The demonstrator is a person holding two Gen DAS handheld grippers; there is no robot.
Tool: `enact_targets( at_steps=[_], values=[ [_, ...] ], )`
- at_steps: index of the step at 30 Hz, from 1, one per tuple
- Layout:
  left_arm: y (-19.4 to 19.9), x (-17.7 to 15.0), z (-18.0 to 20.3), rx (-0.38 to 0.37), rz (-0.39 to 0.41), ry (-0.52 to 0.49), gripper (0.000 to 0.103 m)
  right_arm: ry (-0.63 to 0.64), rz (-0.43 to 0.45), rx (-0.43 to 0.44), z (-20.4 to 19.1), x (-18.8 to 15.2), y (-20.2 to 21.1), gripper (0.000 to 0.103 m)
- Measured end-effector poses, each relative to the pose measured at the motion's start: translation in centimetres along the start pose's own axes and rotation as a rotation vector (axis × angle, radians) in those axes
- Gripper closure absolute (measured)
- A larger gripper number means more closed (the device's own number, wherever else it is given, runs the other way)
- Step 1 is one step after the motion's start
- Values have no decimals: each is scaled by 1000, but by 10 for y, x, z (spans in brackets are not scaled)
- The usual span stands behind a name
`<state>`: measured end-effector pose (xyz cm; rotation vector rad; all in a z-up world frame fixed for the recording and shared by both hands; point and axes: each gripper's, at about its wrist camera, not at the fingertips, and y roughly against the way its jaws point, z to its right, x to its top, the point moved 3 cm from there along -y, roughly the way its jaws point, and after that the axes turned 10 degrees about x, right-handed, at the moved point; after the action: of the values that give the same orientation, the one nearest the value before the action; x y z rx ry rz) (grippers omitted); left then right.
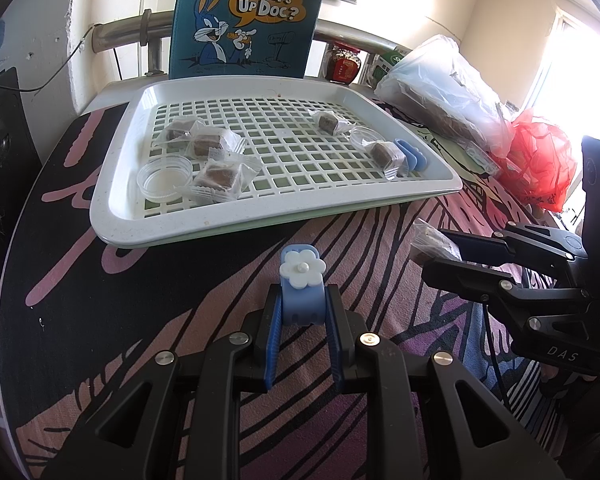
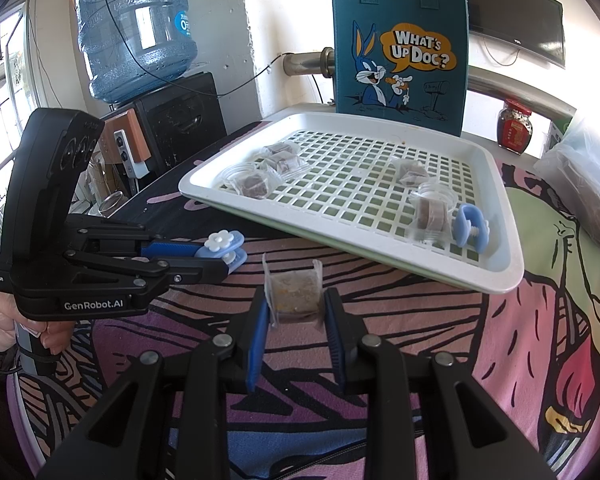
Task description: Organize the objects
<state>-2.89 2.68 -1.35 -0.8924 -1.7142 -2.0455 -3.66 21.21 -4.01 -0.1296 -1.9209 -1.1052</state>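
Left wrist cam: your left gripper (image 1: 302,312) is clamped on a blue clip w/ a white flower (image 1: 302,286), held over the patterned counter (image 1: 140,300) just in front of the white grid tray (image 1: 260,208). Tray's got wrapped brown candies (image 1: 216,178), a clear round lid (image 1: 165,178) + another blue clip (image 1: 414,159).

Right wrist cam: your right gripper (image 2: 296,312) is pinching a wrapped candy (image 2: 294,292), narrow grip, near the tray's front edge. Left gripper's off to the side w/ its clip.

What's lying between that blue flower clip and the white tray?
Nothing: between the blue flower clip in the left gripper and the white tray, only patterned cloth shows, in the left wrist view.
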Motion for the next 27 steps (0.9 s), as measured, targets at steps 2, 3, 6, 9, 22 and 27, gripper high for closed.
enact_targets(
  at_steps=[2,3,6,9,22,27],
  values=[
    [0,0,0,0,0,1,84,0,0,0,0,0,0,76],
    [0,0,0,0,0,1,84,0,0,0,0,0,0,76],
    [0,0,0,0,0,0,84,0,0,0,0,0,0,76],
    [0,0,0,0,0,0,84,0,0,1,1,0,0,76],
    [0,0,0,0,0,0,84,0,1,1,1,0,1,76],
    [0,0,0,0,0,0,84,-1,3,2,0,1,1,76]
  ],
)
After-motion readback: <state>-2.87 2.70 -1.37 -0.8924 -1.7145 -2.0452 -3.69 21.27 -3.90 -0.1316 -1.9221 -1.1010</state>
